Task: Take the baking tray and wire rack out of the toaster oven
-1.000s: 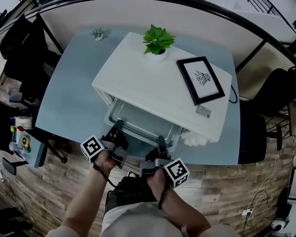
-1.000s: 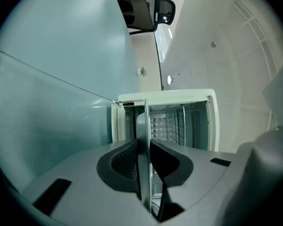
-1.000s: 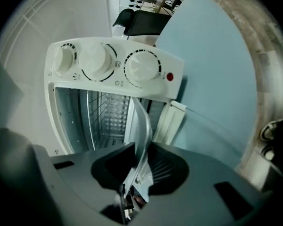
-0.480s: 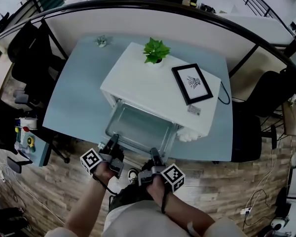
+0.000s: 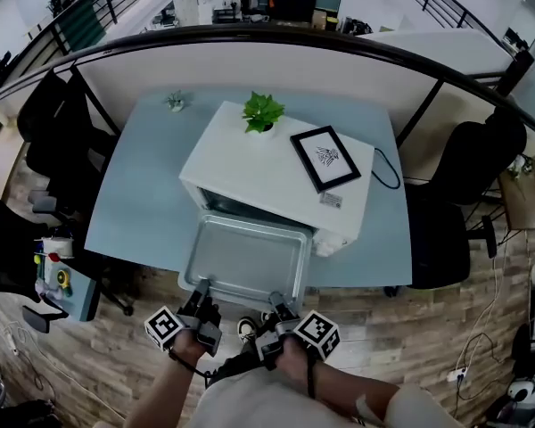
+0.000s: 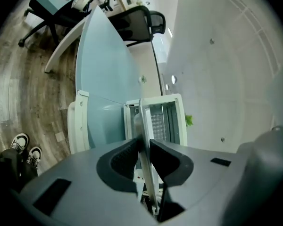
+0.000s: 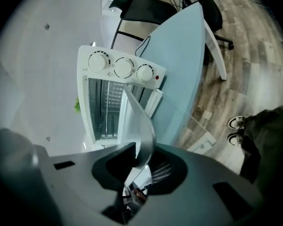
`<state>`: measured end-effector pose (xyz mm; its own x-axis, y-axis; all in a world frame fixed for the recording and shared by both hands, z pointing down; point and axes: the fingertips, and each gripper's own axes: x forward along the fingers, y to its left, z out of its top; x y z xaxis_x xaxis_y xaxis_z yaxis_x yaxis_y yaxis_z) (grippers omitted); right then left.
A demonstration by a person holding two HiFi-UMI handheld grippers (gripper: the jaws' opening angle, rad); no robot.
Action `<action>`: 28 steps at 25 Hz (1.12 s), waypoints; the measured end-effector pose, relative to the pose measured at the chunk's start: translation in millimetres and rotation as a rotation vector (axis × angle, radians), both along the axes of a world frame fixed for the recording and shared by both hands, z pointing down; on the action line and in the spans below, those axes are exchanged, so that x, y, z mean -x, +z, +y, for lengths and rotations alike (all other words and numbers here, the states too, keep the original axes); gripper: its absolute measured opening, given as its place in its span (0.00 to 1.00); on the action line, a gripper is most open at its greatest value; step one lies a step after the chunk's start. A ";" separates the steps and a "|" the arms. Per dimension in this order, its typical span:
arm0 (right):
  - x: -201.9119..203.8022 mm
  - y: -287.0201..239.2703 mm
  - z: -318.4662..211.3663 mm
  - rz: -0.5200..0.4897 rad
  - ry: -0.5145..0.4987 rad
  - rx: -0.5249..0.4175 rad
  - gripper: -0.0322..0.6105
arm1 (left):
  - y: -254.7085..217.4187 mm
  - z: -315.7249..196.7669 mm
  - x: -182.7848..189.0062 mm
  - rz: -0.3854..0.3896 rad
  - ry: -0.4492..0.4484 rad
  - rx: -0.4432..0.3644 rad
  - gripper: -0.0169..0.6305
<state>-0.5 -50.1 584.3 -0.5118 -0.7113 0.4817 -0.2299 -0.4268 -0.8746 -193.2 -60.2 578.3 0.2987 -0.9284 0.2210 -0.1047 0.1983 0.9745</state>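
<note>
One baking tray [image 5: 246, 259] pulled farther from one toaster oven [image 5: 267, 172], left gripper [image 5: 199, 286], right gripper [image 5: 275, 300], both jaws pinching its rim

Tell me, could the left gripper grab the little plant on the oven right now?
Probably not as things stand. The left gripper has its fingers shut on the rim of the baking tray, and that tray and the toaster oven lie between it and the plant.

Left claw [image 6: 144, 149] tight on the edge-on baking tray [image 6: 142, 119] — open toaster oven [image 6: 162, 121] just beyond
</note>
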 end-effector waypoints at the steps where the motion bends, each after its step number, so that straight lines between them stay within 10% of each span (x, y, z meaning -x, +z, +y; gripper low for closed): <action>1: -1.3 -2.0 4.9 0.002 -0.007 -0.002 0.16 | -0.9 5.7 -1.6 0.004 0.006 0.000 0.15; 15: -47.9 -14.6 66.0 0.022 0.091 0.009 0.15 | -5.8 48.5 -51.0 0.066 0.175 0.031 0.15; 28: -153.2 -15.2 105.1 0.087 0.385 0.008 0.16 | -1.2 36.1 -172.9 0.114 0.486 0.053 0.15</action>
